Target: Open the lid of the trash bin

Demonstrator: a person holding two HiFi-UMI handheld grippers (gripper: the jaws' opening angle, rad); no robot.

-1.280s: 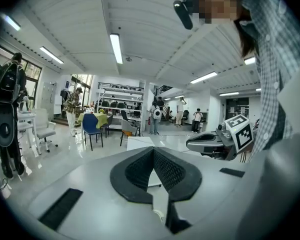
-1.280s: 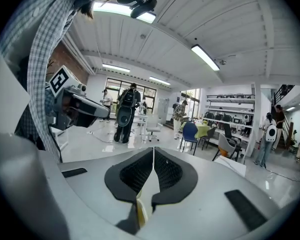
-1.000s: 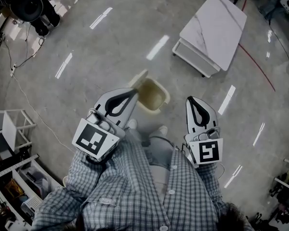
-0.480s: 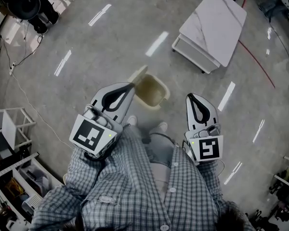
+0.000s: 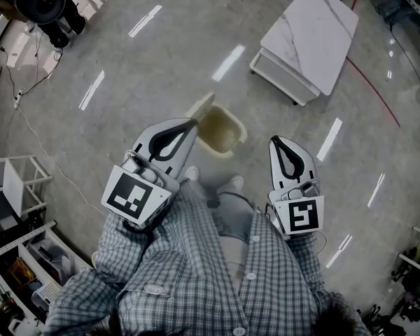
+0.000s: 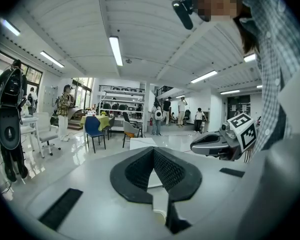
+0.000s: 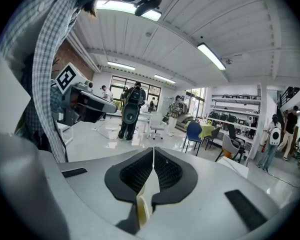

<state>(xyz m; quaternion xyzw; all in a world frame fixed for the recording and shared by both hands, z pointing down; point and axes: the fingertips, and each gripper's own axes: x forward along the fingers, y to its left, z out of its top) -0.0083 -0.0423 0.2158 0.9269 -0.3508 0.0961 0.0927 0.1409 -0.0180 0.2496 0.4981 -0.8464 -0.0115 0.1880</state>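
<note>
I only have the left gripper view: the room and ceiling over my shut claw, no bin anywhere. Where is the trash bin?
Observer: In the head view the trash bin stands on the floor, just ahead of the person's shoes.
Operator: Is its lid up?
Observer: Yes. The lid is tilted up at the bin's left side, and the inside of the bin shows.
Operator: How near is my left claw to it?
Observer: In the head view the left claw has its tip right beside the lid's lower edge. I can't tell whether they touch.
</note>
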